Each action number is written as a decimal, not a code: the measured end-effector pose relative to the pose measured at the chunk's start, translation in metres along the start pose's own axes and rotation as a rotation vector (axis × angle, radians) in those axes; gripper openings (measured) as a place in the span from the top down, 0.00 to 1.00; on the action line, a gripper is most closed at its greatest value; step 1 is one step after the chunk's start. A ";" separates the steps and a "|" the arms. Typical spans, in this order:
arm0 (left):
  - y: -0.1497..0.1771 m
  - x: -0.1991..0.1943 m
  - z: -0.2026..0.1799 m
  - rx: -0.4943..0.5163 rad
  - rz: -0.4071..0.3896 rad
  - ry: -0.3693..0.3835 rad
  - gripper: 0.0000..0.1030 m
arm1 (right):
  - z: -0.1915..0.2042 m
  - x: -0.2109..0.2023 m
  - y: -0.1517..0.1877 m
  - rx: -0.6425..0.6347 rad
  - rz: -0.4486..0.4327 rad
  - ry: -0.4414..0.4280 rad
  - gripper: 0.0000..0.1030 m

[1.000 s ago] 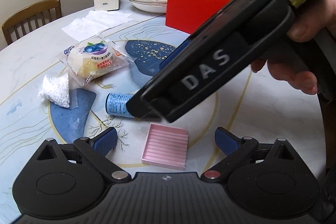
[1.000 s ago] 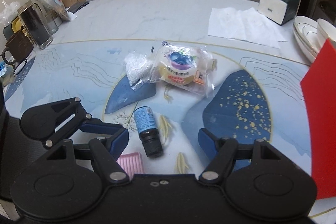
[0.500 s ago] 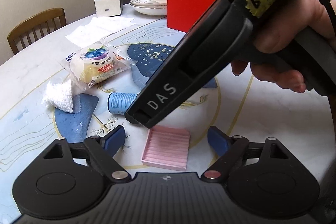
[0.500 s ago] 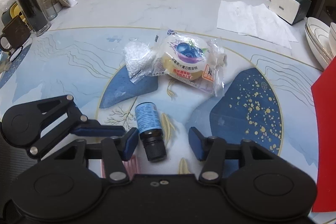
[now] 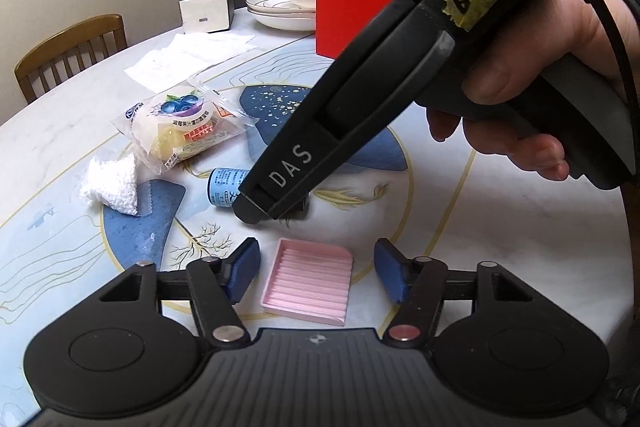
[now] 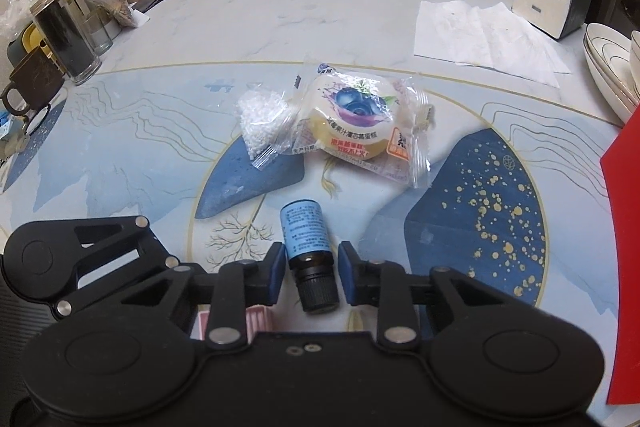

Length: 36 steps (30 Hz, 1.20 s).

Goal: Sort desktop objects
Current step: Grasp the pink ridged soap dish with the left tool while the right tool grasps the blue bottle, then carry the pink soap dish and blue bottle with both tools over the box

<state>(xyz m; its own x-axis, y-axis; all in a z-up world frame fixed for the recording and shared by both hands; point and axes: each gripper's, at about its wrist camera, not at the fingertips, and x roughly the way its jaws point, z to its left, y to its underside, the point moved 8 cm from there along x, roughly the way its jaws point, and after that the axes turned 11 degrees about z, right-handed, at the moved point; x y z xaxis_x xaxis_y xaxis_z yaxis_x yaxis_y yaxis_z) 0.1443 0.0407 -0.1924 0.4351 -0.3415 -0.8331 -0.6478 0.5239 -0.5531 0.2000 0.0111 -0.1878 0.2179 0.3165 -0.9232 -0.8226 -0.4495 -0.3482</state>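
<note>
We find the right gripper (image 6: 312, 273) parted around the small bottle (image 6: 307, 245) lying on the table (image 6: 280, 23), pickup pending closure, while the left gripper (image 5: 318, 271) hovers open over the pink tray (image 5: 308, 281).

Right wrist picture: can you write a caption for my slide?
Right claw straddles the lying blue-labelled bottle, pads not yet touching.

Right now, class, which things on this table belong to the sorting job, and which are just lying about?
Belong to the job:
small bottle, between the right claw fingers
pink ridged tray, before the open left claw
blueberry cake packet
bag of white beads
red box

Lying about:
tissue box
paper napkins
stacked plates
dark mug
</note>
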 end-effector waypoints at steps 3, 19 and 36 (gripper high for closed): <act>0.000 -0.002 -0.001 -0.002 0.003 -0.001 0.49 | -0.001 -0.001 0.001 0.011 -0.006 -0.001 0.76; 0.003 -0.006 -0.003 -0.057 0.028 0.002 0.60 | -0.023 -0.015 0.023 0.063 0.001 0.031 0.77; 0.001 -0.013 -0.006 -0.219 0.058 0.012 0.60 | -0.049 -0.055 0.075 0.115 -0.001 0.011 0.78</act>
<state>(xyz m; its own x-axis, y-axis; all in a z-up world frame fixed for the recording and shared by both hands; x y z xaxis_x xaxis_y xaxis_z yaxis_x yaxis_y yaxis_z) 0.1344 0.0407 -0.1822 0.3867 -0.3253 -0.8629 -0.7923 0.3617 -0.4914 0.1518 -0.0806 -0.1710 0.2236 0.3077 -0.9249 -0.8772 -0.3501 -0.3285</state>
